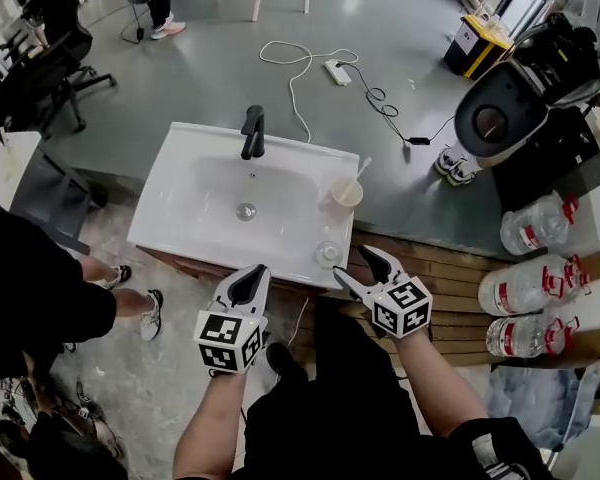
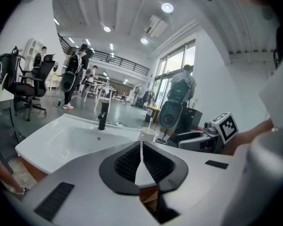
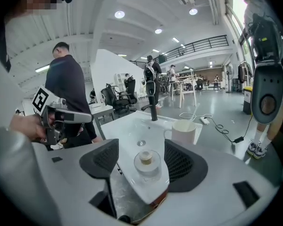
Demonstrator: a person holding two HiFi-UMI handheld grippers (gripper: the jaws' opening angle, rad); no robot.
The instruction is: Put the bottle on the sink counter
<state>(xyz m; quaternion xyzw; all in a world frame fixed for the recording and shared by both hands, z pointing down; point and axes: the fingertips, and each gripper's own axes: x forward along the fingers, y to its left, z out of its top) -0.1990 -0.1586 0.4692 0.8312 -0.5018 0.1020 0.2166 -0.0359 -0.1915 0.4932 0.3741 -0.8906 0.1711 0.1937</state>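
A small clear bottle (image 1: 328, 255) with a pale cap stands upright on the front right corner of the white sink counter (image 1: 180, 223). My right gripper (image 1: 358, 266) hovers just in front of and right of it, open; in the right gripper view the bottle (image 3: 147, 161) shows between the two black pads (image 3: 183, 163) without touching them. To the left my left gripper (image 1: 248, 286) is shut on nothing, near the counter's front edge; its pads (image 2: 153, 163) meet in the left gripper view. A black faucet (image 1: 252, 133) stands at the back.
A cup (image 1: 347, 193) holding a toothbrush stands on the counter's right side, behind the bottle. Large water jugs (image 1: 528, 290) lie on the right by wooden planks (image 1: 450, 268). A person (image 1: 40, 298) stands close on the left. Cable and power strip (image 1: 337, 72) lie beyond the sink.
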